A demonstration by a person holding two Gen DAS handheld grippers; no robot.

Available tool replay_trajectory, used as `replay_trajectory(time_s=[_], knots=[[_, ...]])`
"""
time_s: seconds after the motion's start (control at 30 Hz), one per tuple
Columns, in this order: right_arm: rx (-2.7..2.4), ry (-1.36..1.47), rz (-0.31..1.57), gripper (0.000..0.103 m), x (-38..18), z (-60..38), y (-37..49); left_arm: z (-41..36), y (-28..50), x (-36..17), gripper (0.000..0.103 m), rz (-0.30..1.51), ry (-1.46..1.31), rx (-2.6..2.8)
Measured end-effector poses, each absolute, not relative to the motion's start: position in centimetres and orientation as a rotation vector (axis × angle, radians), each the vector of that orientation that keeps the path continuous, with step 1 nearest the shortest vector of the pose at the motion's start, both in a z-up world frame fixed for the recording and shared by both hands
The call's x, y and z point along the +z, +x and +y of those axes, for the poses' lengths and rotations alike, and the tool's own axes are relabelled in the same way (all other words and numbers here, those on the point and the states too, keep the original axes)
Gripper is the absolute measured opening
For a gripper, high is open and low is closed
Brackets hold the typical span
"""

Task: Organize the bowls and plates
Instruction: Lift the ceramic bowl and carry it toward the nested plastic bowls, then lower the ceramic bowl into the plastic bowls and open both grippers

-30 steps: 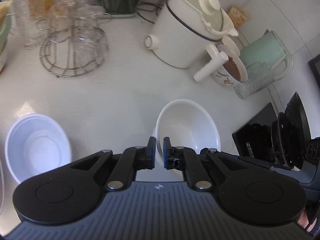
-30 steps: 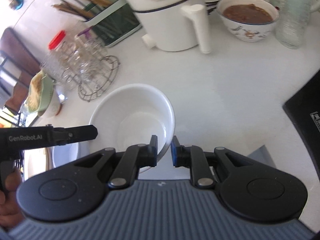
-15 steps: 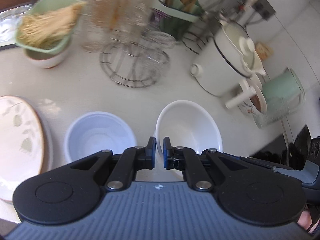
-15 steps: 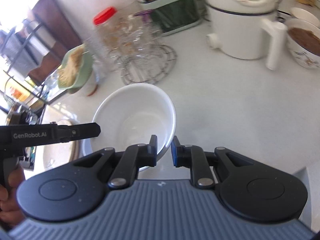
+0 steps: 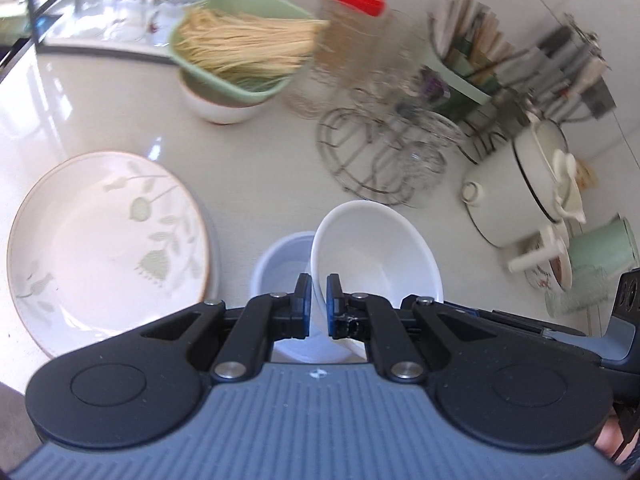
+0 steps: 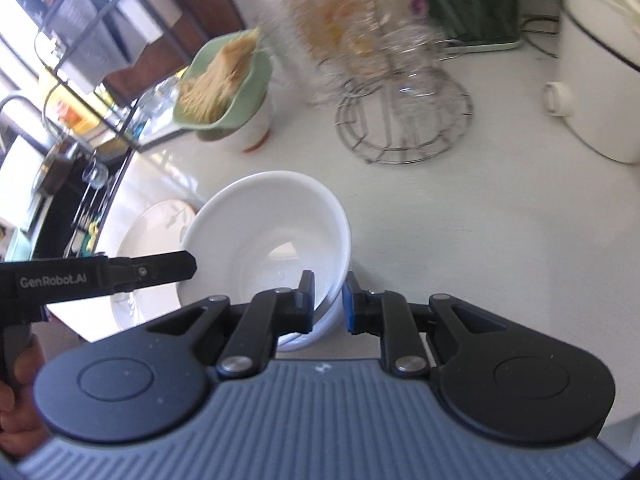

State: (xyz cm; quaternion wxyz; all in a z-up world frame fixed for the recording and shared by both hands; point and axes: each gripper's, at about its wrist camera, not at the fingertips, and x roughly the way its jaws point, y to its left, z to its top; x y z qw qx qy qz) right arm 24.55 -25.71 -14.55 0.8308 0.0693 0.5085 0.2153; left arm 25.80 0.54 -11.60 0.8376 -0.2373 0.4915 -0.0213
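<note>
A pale, glossy kitchen tabletop (image 5: 100, 92) fills both wrist views, crowded along the upper edge of the frames. At the left of the left wrist view a large leaf-patterned plate (image 5: 108, 248) is seen lying flat. To its right, at lower centre, a white bowl (image 5: 376, 256) is held in the air, gripped on opposite sides of its rim by both tools: the left gripper (image 5: 318, 306) is clamped tight on the near-left rim, and the right gripper (image 6: 328, 302) is closed narrowly over the rim in its own view. Partly hidden beneath and left of the held bowl, a smaller bluish-white bowl (image 5: 280, 264) rests on the tabletop just beside the plate. Further up, a wire glass rack (image 5: 380, 160), a green colander of noodles (image 5: 240, 44) and a red-capped jar (image 5: 356, 20) are visible.

The step in hand is judged to be carrying the white bowl towards the other bowl for nesting. Next, it would need to be centred over the bluish-white bowl, levelled, lowered, and only then released by both sets of fingers.
</note>
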Motion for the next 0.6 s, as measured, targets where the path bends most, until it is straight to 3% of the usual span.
replay_trajectory(time_s=[0.37, 0.43, 0.53, 0.6], knots=[[0.489, 0.071, 1.158, 0.018, -16.4, -23.6, 26.6, 1.7, 26.6, -14.0, 0.009, 1.093, -0.538, 0.006], [0.499, 0.066, 1.169, 0.023, -16.5, -23.7, 26.9, 1.7, 26.7, -14.2, 0.009, 1.098, -0.542, 0.014], [0.524, 0.056, 1.168, 0.042, -16.1, -23.9, 27.1, 1.8, 26.7, -14.3, 0.012, 1.097, -0.553, 0.024], [0.540, 0.055, 1.146, 0.052, -15.6, -24.4, 27.2, 1.7, 26.8, -14.3, 0.028, 1.106, -0.553, 0.035]])
